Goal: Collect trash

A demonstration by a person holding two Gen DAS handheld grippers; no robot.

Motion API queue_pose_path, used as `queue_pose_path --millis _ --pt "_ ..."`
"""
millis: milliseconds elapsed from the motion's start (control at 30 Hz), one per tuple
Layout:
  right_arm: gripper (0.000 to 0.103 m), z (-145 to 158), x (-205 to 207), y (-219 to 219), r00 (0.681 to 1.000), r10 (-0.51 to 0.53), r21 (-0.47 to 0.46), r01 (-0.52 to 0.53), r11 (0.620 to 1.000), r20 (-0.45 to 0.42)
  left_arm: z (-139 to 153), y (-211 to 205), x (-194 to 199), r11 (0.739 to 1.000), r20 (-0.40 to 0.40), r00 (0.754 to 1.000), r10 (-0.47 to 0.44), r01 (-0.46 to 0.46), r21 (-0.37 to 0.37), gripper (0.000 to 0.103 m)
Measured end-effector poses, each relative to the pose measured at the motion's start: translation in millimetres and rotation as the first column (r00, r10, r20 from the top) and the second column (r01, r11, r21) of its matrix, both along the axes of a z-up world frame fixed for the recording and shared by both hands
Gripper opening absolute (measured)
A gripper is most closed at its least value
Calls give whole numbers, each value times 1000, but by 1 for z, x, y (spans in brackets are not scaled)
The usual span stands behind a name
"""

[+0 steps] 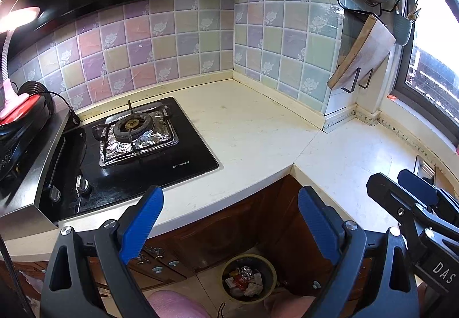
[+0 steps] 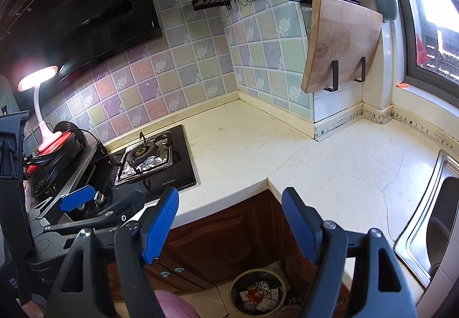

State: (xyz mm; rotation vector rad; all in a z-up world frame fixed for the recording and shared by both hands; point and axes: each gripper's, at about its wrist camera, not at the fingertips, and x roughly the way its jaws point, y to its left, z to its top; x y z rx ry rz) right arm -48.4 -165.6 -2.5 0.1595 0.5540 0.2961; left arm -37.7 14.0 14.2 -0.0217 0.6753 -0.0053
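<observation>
A round trash bin (image 1: 249, 277) (image 2: 258, 293) stands on the floor below the counter corner, holding crumpled foil, wrappers and paper scraps. My left gripper (image 1: 229, 224) hangs open above the counter's front edge, nothing between its blue pads, with the bin seen low between them. My right gripper (image 2: 229, 227) is likewise open and empty, above the same corner. In the left wrist view the right gripper (image 1: 413, 197) shows at the right edge; in the right wrist view the left gripper (image 2: 86, 203) shows at the left. The cream countertop (image 1: 258, 131) (image 2: 330, 174) bears no loose trash that I can see.
A black gas hob (image 1: 137, 146) (image 2: 155, 163) with a foil-lined burner sits left. A pink lamp (image 1: 11, 68) glows beside it. A steel sink (image 2: 436, 217) lies right. A cutting board (image 2: 341, 45), pot and rack hang on the tiled wall. Brown cabinets (image 2: 229, 240) are under the counter.
</observation>
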Motion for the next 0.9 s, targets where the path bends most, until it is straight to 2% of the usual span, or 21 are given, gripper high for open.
queue_pose_path --millis 900 --pt "75 -13 1 7 1000 -4 -7 4 1000 -29 -11 1 1 1000 -39 999 26 -26 -3 94"
